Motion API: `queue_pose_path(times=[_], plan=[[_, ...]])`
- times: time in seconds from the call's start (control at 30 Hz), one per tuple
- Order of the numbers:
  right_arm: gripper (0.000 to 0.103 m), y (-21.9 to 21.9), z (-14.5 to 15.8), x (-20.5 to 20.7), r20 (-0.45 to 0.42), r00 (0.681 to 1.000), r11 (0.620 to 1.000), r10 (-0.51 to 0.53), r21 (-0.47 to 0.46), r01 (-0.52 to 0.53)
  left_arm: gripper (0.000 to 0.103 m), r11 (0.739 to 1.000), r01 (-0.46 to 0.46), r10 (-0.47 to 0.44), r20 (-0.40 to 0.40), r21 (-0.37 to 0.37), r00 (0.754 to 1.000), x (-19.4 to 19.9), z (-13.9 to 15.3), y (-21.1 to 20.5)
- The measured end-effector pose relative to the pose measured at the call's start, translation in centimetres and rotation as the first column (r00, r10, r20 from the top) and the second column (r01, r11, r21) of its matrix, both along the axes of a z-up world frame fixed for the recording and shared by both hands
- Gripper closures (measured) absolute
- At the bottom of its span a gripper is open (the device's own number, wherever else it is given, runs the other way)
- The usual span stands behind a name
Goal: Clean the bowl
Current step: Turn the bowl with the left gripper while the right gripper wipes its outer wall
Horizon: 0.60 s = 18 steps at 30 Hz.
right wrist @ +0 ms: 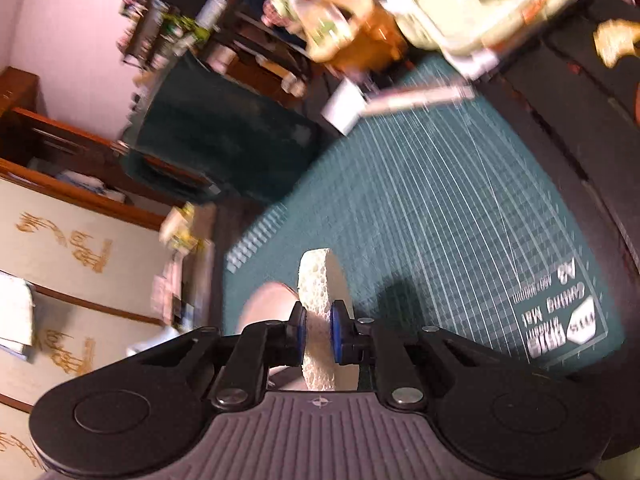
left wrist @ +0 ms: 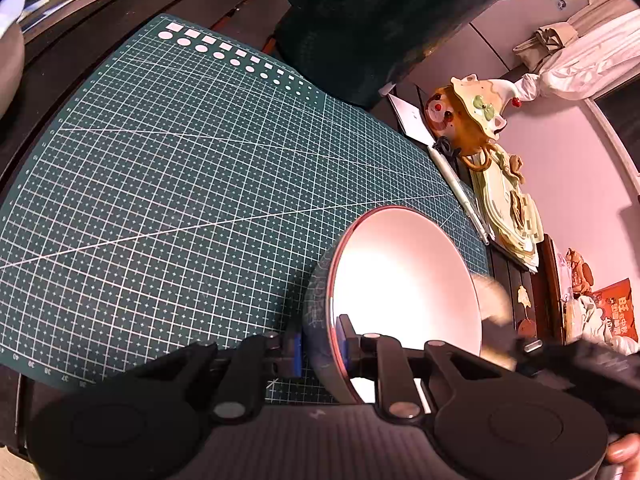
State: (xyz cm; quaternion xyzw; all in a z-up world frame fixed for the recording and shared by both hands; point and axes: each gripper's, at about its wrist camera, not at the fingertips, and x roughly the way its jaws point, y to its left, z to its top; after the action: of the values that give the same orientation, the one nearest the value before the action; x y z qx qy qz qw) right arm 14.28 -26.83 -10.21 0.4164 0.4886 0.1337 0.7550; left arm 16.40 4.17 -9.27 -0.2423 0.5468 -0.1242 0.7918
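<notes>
On 1 cutting mat (left wrist: 180,184), left gripper (left wrist: 320,350) clamps 1 bowl (left wrist: 400,280), right gripper (right wrist: 318,334) 1 sponge (right wrist: 320,280).

The cutting mat (left wrist: 180,184) is dark teal, ruled with a fine white grid, pale diagonals and a far row of white squares and circles. The bowl (left wrist: 404,280) is pale pink-white inside with a reddish rim and a grey-blue patterned outside. The sponge (right wrist: 320,284) is cream. Both grippers are black with blue pads (right wrist: 335,334). The bench (left wrist: 120,12) is dark brown.
</notes>
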Motion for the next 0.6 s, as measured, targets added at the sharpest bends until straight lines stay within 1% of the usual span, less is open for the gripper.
queue_pose_path(times=[0.1,0.13,0.33,0.37,0.5,0.6], plan=[[0.091,-0.8,0.2,0.0,-0.009,1.0,0.999,-0.019,0.042,0.02,0.085,1.0,0.0,0.0,0.0,0.002,1.0,0.0,0.0,0.0],[0.091,-1.2,0.7,-0.1,0.011,0.999,0.998,-0.034,0.056,0.033,0.085,1.0,0.001,-0.001,0.0,0.004,1.0,0.0,0.0,0.0],[0.09,-1.4,1.4,-0.3,0.055,0.997,0.995,-0.05,0.085,0.045,0.085,1.0,0.003,-0.003,-0.001,0.005,1.0,0.1,0.0,0.0],[0.09,-1.1,1.0,-0.3,0.038,0.999,0.997,-0.034,0.071,0.031,0.085,1.0,0.002,-0.002,-0.002,0.003,1.0,0.1,0.0,-0.1],[0.09,-1.4,0.8,-0.2,0.009,1.0,0.997,-0.02,0.079,0.019,0.085,1.0,-0.001,0.001,-0.009,-0.002,1.0,0.3,0.2,-0.3],[0.09,-1.4,1.0,-0.9,0.008,1.0,0.997,-0.001,0.083,0.0,0.085,1.0,0.004,-0.004,-0.012,0.002,1.0,0.5,0.3,-0.5]])
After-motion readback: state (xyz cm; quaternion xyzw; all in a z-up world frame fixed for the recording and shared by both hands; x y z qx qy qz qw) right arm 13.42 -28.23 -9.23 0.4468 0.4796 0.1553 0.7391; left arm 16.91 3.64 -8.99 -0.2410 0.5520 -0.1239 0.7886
